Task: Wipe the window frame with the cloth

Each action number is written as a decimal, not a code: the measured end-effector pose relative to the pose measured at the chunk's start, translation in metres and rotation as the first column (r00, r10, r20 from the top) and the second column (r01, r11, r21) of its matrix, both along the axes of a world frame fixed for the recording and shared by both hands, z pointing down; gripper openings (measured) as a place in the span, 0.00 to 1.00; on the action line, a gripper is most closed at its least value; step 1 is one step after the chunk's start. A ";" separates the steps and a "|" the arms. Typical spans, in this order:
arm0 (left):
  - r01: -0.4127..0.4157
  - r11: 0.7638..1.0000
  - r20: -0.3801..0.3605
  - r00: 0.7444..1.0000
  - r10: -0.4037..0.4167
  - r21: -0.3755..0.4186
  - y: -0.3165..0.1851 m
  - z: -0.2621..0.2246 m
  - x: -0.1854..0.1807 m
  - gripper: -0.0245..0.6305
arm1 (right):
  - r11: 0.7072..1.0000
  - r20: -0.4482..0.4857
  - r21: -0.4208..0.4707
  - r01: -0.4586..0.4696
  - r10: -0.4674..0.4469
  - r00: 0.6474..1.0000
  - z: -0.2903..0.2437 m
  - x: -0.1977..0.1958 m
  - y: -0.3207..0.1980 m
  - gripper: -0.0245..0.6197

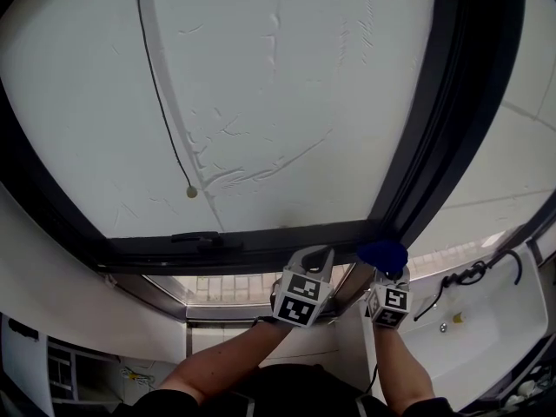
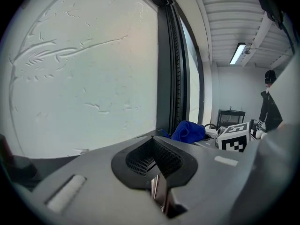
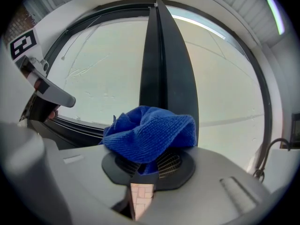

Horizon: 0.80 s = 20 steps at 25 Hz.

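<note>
The cloth (image 3: 150, 132) is a deep blue, nubbly microfibre rag, crumpled into a loose bunch with its folds standing up. The person stretches both forearms (image 1: 234, 354) up toward the window frame (image 1: 243, 248), a dark surround holding a frosted white pane (image 1: 287, 102).

The right gripper (image 1: 387, 276) points at the corner where the frame's upright bar (image 1: 434, 129) meets the bottom rail. Its fingers (image 3: 172, 164) are clamped on a lower fold of the cloth, so the bunch sits out in front of the tips, right at the foot of the upright bar. Whether it actually presses on the frame I cannot tell.

The left gripper (image 1: 314, 263) is held just to the left of that bar, under the bottom rail, close beside the right one and clear of the cloth. Its fingers (image 2: 140, 156) are pressed together with nothing between them. From its side the cloth shows as a blue lump at the base of the upright bar.
</note>
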<state>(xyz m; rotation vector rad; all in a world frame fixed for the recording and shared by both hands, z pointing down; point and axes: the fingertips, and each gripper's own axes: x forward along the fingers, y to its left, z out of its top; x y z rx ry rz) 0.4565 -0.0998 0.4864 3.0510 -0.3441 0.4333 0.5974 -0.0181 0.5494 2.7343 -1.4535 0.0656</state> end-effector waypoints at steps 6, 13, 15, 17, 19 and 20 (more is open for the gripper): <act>0.008 1.000 -0.003 1.000 -0.008 -0.005 0.000 0.000 -0.004 0.03 | 1.000 0.017 -0.022 0.016 -0.016 1.000 0.003 -0.001 -0.001 0.13; 0.019 1.000 -0.027 0.999 -0.019 0.003 0.006 -0.008 -0.015 0.03 | 0.996 0.043 -0.079 0.043 -0.040 0.998 0.002 -0.001 0.001 0.13; 0.034 0.999 -0.026 0.999 -0.034 -0.003 0.004 -0.006 -0.019 0.03 | 0.994 0.065 -0.095 0.051 -0.045 0.997 -0.007 -0.007 0.002 0.13; 0.057 0.998 -0.023 0.998 -0.057 -0.009 0.002 -0.004 -0.023 0.03 | 0.993 0.089 -0.107 0.057 -0.047 0.995 -0.014 -0.014 0.003 0.13; 0.094 0.995 -0.012 0.995 -0.095 -0.013 -0.002 -0.002 -0.029 0.03 | 0.994 0.112 -0.096 0.060 -0.049 0.993 -0.020 -0.017 0.006 0.13; 0.112 0.994 -0.009 0.994 -0.112 -0.015 -0.004 -0.002 -0.032 0.03 | 0.995 0.116 -0.077 0.067 -0.058 0.992 -0.024 -0.018 0.007 0.13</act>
